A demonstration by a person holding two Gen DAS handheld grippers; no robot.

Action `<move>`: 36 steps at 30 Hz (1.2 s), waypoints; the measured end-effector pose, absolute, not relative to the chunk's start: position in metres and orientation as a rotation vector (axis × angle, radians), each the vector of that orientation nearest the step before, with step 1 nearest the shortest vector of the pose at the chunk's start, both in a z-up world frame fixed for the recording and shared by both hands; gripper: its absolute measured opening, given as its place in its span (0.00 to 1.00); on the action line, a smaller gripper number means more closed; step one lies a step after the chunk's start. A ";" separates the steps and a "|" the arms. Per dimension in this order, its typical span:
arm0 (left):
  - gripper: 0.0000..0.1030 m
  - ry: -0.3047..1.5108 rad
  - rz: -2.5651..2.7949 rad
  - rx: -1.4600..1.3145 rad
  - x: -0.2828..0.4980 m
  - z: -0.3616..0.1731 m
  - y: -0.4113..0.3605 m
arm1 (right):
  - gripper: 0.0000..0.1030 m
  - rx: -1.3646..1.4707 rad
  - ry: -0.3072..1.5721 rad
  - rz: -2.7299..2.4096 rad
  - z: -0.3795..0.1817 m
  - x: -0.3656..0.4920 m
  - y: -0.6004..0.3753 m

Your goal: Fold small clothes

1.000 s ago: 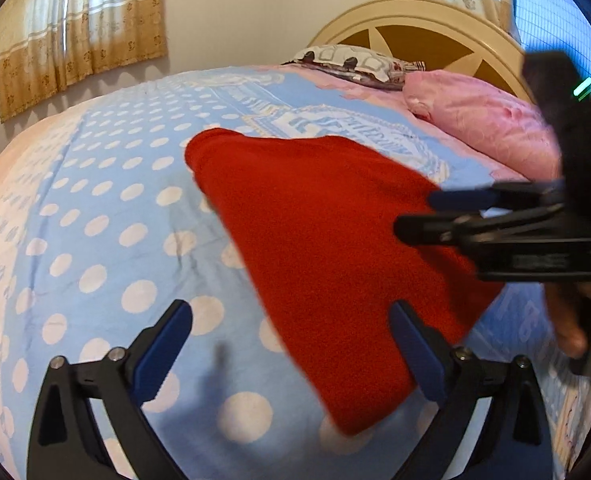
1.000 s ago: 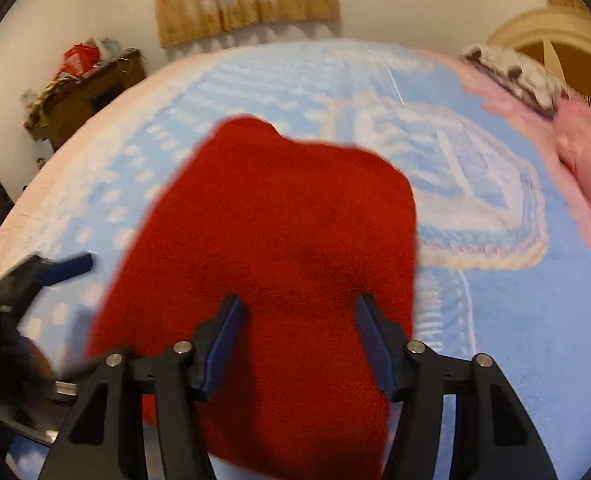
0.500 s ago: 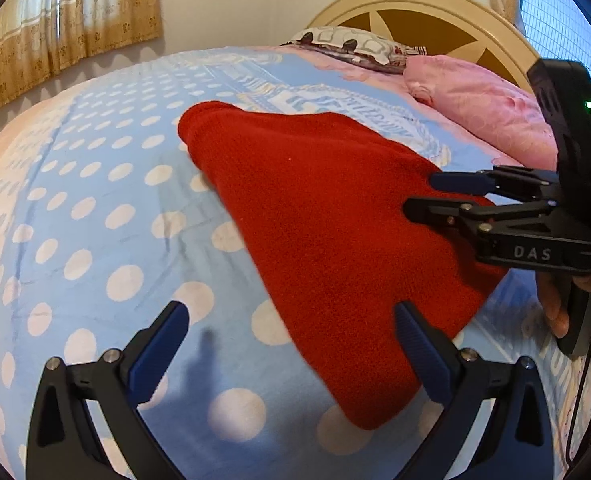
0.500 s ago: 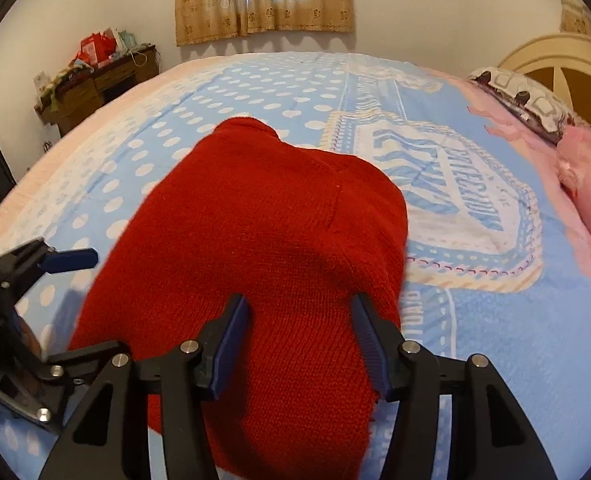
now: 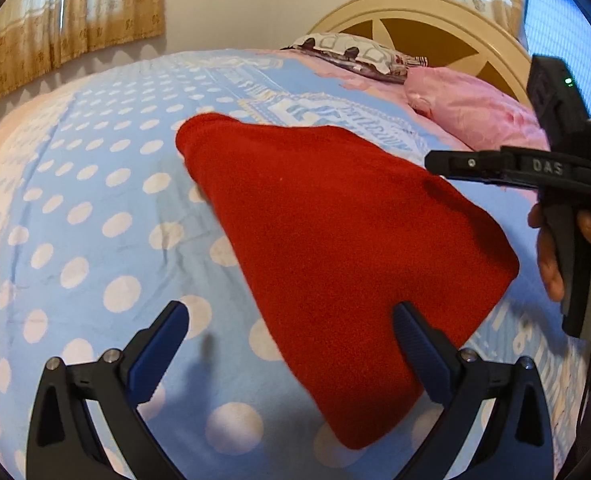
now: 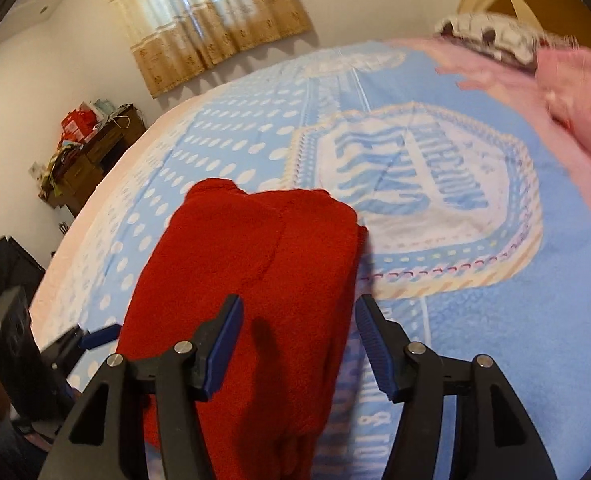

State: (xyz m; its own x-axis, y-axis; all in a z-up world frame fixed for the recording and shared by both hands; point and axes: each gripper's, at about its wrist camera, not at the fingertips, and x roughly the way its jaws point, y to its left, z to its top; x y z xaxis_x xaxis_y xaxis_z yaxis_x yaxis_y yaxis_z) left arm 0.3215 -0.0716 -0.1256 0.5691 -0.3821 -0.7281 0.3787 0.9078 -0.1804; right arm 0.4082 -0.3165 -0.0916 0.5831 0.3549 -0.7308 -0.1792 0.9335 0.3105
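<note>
A red knit garment point(image 5: 335, 248) lies folded flat on the blue dotted bed cover point(image 5: 95, 220). My left gripper point(image 5: 289, 314) hovers over its near edge, open wide, with its right finger above the cloth and its left finger above the cover. In the right wrist view the red garment point(image 6: 263, 248) lies below my right gripper point(image 6: 298, 306). Its jaws are opening and hang above the cloth's right side without pressing on it. The left wrist view shows the right gripper point(image 5: 435, 162) side-on, held by a hand at the garment's right edge.
A pink pillow point(image 5: 475, 116) and a patterned pillow point(image 5: 347, 50) lie against the cream headboard point(image 5: 415, 12). A cluttered wooden cabinet point(image 6: 91, 148) stands by the far wall under curtains point(image 6: 215, 20). The cover's printed emblem point(image 6: 407, 184) lies right of the garment.
The right gripper has drawn back toward the garment's right edge, risen a little and rolled, so its view tilts. Its jaws stand slightly wider. The left gripper and the garment have barely moved.
</note>
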 end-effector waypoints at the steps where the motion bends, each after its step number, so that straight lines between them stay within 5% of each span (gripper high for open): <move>1: 1.00 0.863 -0.451 -0.016 0.323 -0.127 -0.071 | 0.58 0.234 0.909 0.314 -0.095 0.414 -0.320; 26: 1.00 0.917 -0.532 -0.145 0.332 -0.145 -0.073 | 0.64 0.516 1.038 0.542 -0.161 0.500 -0.333; 28: 1.00 0.918 -0.532 -0.140 0.333 -0.145 -0.075 | 0.44 0.587 1.041 0.595 -0.165 0.502 -0.338; 29: 1.00 0.917 -0.532 -0.137 0.333 -0.145 -0.076 | 0.42 0.609 1.050 0.609 -0.168 0.501 -0.341; 36: 1.00 0.914 -0.535 -0.129 0.334 -0.146 -0.076 | 0.40 0.586 1.035 0.607 -0.170 0.496 -0.331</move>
State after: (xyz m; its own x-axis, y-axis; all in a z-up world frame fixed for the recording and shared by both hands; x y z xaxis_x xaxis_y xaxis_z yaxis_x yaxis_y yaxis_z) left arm 0.3336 -0.0762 -0.1457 0.4904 -0.4924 -0.7191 0.3851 0.8626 -0.3281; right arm 0.4959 -0.3314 -0.1704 0.3810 0.7028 -0.6007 -0.1818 0.6940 0.6967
